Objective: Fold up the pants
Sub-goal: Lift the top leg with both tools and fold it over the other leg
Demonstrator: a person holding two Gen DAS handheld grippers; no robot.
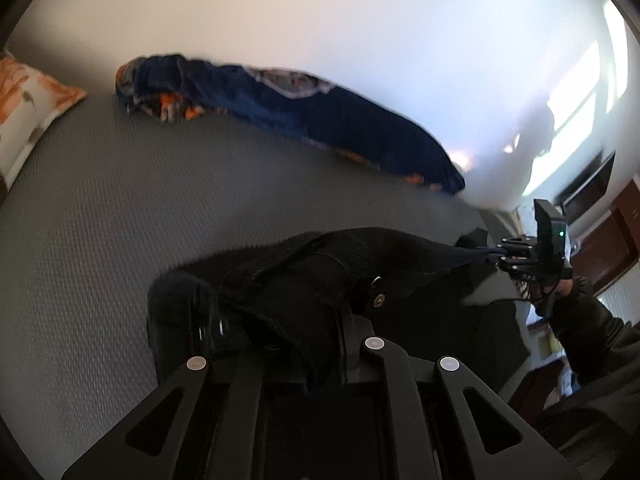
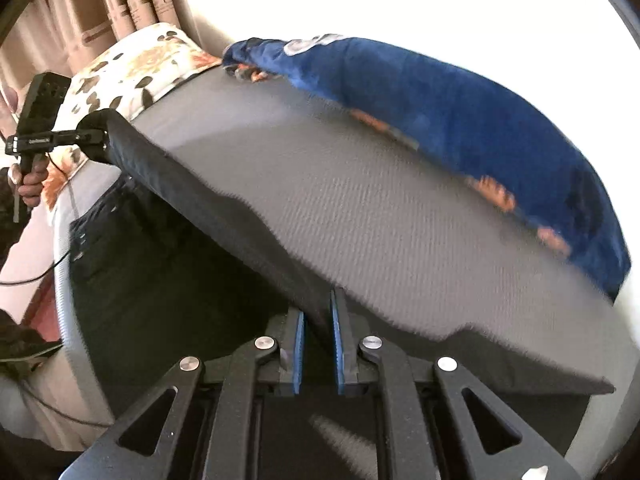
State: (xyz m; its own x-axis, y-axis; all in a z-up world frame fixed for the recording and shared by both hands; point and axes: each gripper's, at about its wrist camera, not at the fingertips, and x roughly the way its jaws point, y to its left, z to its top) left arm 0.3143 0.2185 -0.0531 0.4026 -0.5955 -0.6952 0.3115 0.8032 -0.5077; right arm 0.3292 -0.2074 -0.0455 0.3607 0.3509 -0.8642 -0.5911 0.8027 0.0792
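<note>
Black pants (image 1: 400, 252) hang stretched between my two grippers above the grey bed (image 1: 100, 220). In the left wrist view the cloth, with two metal snaps, bunches over my left gripper (image 1: 308, 320), which is shut on it; its fingertips are buried in the fabric. My right gripper (image 1: 495, 258) pinches the far end at the right. In the right wrist view the right gripper (image 2: 318, 320) has its blue pads (image 2: 298, 340) pressed on the pants' taut edge (image 2: 180, 184). That edge runs up-left to the left gripper (image 2: 98, 136). The rest of the pants drape down, dark, below it.
A rumpled blue blanket (image 2: 460, 112) with orange print lies along the bed's far side by the white wall. A floral pillow (image 2: 136, 64) sits at the head, curtains (image 2: 100, 0) behind it. A hand (image 2: 30, 184) grips the left tool. Brown wooden furniture (image 1: 616, 240) stands beyond the bed.
</note>
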